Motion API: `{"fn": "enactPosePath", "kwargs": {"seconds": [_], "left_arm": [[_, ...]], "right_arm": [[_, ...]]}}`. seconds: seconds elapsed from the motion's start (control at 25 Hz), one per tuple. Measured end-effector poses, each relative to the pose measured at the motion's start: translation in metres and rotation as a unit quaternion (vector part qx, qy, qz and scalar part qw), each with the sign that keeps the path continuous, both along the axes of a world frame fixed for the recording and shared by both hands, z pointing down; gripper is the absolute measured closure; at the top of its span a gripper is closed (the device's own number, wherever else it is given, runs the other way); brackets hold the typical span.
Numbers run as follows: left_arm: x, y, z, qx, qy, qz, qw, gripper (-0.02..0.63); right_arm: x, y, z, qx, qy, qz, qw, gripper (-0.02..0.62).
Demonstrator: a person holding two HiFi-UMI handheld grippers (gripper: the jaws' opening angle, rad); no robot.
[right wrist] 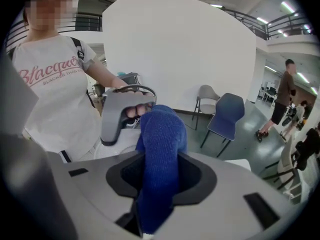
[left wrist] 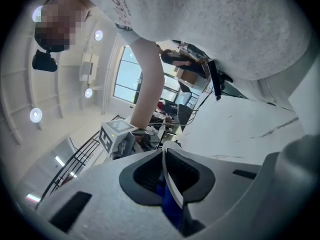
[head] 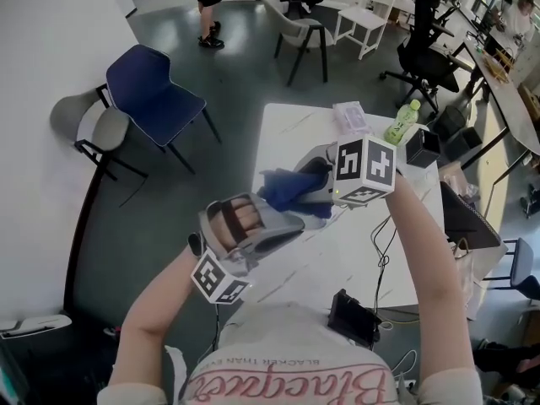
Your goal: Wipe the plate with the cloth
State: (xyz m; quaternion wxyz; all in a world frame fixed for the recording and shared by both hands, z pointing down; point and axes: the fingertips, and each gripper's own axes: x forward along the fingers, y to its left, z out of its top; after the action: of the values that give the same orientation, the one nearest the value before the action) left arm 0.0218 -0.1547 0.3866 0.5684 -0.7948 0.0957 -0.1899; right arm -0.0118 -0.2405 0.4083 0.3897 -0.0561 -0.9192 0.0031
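Clamping the thin white rim of the plate [left wrist: 171, 186], the left gripper [left wrist: 167, 174] has its jaws drawn almost together on it, with the plate seen edge-on between the dark pads. The blue cloth [right wrist: 160, 154] is bunched in the right gripper [right wrist: 160, 176], whose jaws are closed on it – the fabric bulges out past the tips in a thick roll. In the left gripper view, blue shows right against the plate's rim.

The head view has both grippers held up in the air, facing each other above the left edge of the desk [head: 337, 251], with the cloth between them. How much of the plate the cloth covers cannot be made out.

Near the desk's far right corner stands a green bottle [head: 403, 122], with a black box [head: 422, 148] just beside it. A pale packet [head: 350, 116] lies at the far edge. A black device [head: 354, 317] sits at the near edge – cables [head: 384, 256] trail across the desk toward it. A blue chair [head: 152, 95] stands on the floor, off the desk's left.
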Motion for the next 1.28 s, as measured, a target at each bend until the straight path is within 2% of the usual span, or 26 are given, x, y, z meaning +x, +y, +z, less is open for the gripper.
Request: {"fn": "enactPosePath", "kwargs": {"seconds": [0.28, 0.56, 0.72, 0.84, 1.12, 1.2, 1.28], "left_arm": [[0.002, 0.001, -0.005, -0.001, 0.01, -0.001, 1.0, 0.588], [0.001, 0.003, -0.009, -0.011, 0.024, -0.007, 0.9996, 0.588], [-0.001, 0.001, -0.013, -0.026, 0.039, -0.012, 0.9988, 0.588], [-0.004, -0.005, -0.016, -0.053, 0.065, -0.029, 0.9961, 0.589], [-0.016, -0.033, -0.011, -0.156, 0.133, -0.089, 0.9747, 0.589], [-0.018, -0.04, -0.007, -0.187, 0.147, -0.103, 0.9656, 0.589], [-0.023, -0.049, -0.003, -0.226, 0.167, -0.122, 0.952, 0.589]], "right_arm": [[-0.002, -0.025, 0.043, 0.009, 0.042, 0.028, 0.999, 0.474], [0.01, -0.046, 0.073, -0.014, 0.033, 0.092, 0.995, 0.474], [0.026, -0.06, 0.082, 0.004, 0.029, 0.136, 0.99, 0.474], [0.038, -0.062, 0.083, 0.016, 0.021, 0.161, 0.987, 0.474], [0.068, -0.066, 0.077, 0.049, 0.02, 0.216, 0.975, 0.474], [0.076, -0.067, 0.072, 0.049, 0.006, 0.241, 0.969, 0.474], [0.082, -0.07, 0.066, 0.051, -0.012, 0.267, 0.962, 0.474]]}}
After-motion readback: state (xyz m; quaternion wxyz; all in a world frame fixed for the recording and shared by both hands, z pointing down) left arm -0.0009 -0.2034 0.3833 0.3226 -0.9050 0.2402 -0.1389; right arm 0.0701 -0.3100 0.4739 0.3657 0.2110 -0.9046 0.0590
